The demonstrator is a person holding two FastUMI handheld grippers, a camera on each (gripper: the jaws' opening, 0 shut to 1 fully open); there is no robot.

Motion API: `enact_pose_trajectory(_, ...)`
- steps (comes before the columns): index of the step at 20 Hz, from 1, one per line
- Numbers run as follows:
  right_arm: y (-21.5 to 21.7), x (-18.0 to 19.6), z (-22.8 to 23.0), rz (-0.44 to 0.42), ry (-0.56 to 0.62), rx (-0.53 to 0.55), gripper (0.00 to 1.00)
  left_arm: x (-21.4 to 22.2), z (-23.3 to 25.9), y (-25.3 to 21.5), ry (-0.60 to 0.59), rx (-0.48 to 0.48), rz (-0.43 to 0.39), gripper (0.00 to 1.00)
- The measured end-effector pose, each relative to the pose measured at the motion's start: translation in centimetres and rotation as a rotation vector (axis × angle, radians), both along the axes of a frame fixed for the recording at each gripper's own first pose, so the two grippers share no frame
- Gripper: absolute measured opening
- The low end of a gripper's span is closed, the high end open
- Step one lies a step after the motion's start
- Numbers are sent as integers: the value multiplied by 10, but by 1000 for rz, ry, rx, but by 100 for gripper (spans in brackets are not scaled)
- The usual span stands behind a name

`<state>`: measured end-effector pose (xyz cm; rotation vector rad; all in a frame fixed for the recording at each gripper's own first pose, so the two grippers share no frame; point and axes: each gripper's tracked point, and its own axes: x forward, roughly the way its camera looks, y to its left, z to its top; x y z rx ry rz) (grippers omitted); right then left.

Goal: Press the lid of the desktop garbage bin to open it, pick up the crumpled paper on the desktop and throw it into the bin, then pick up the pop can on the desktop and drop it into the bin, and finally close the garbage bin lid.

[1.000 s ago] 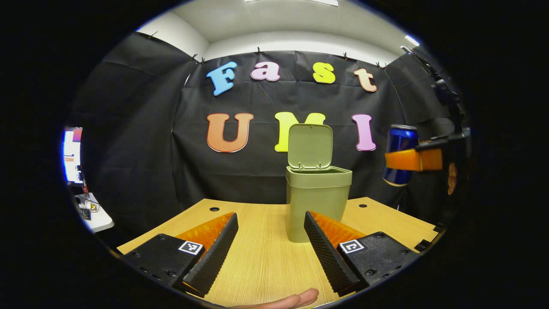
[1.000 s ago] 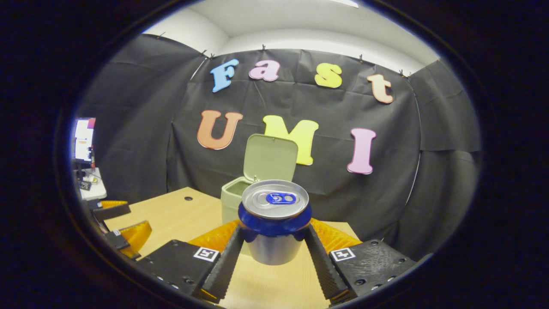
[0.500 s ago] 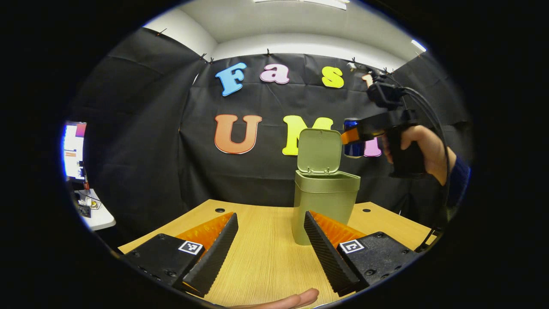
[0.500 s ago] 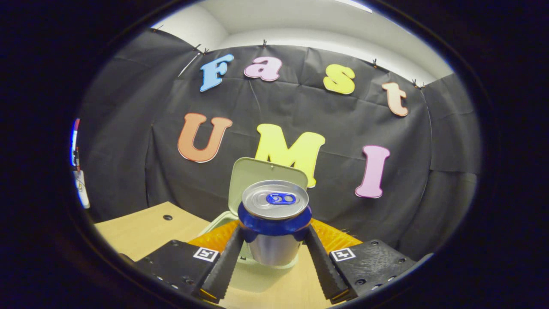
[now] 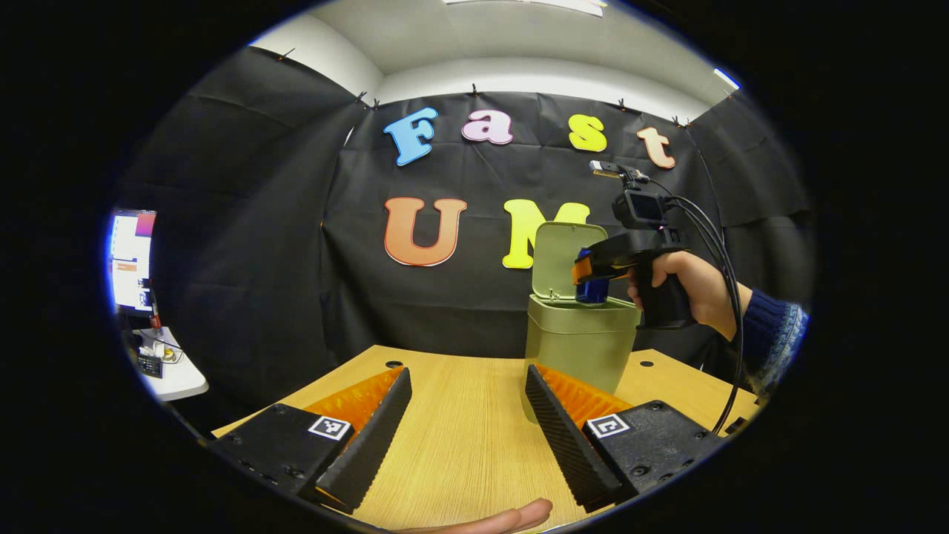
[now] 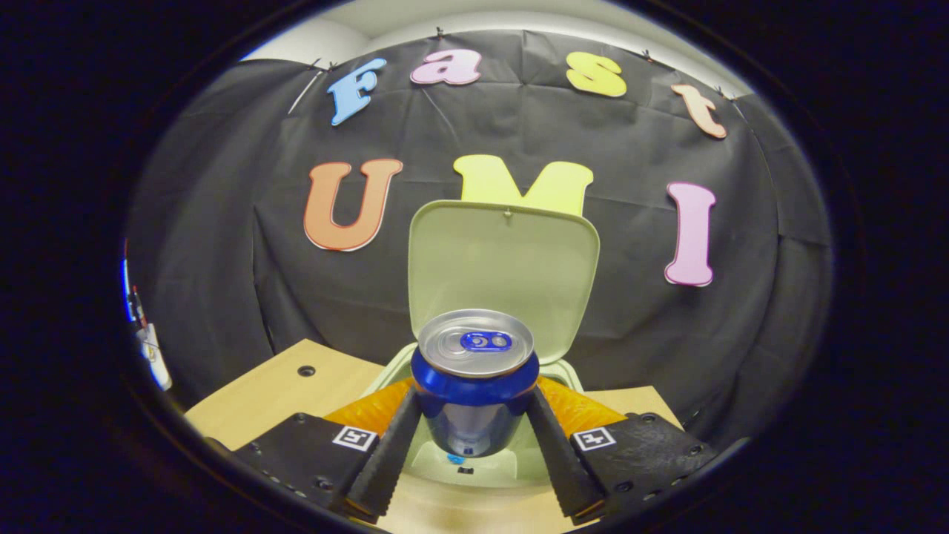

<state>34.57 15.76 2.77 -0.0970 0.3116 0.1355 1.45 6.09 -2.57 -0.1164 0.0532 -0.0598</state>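
Two steps look left: dropping the pop can [image 6: 474, 378], clamped in the right gripper [image 6: 474, 437] above the bin [image 5: 580, 348], and closing its raised lid [image 6: 504, 271]. Paper is probably inside. Left gripper [image 5: 467, 415] idles spread before the bin.

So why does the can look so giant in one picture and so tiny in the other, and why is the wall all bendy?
In the right gripper view the pop can sits right at the lens, held in the right gripper, so the fisheye swells it; in the left gripper view the same can is far off over the bin. Both views bow the wall toward the edges. Ceiling light shines on the can's top.
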Motion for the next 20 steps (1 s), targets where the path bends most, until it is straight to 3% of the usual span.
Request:
enact_pose_trajectory(10, -7, 4, -20, 19, 59, 10, 82, -1, -2, -4, -5, 11, -27, 99)
enact_pose_trajectory(12, -5, -1, -16, 28, 47, -3, 91, -1, -3, -3, -2, 13, -26, 99)
enact_pose_trajectory(13, -9, -5, -10, 25, 32, -13, 98, 0, -4, -3, -1, 13, -25, 99)
enact_pose_trajectory(17, -11, -17, 27, 25, -53, -41, 97, 1, -5, -2, 6, -1, -13, 99)
enact_pose_trajectory(19, -8, -19, 50, 33, -76, -28, 92, 2, -7, 0, 7, -7, -3, 100)
enact_pose_trajectory(20, -7, -19, 63, 28, -83, -28, 94, 4, -7, 1, 4, -5, 2, 99)
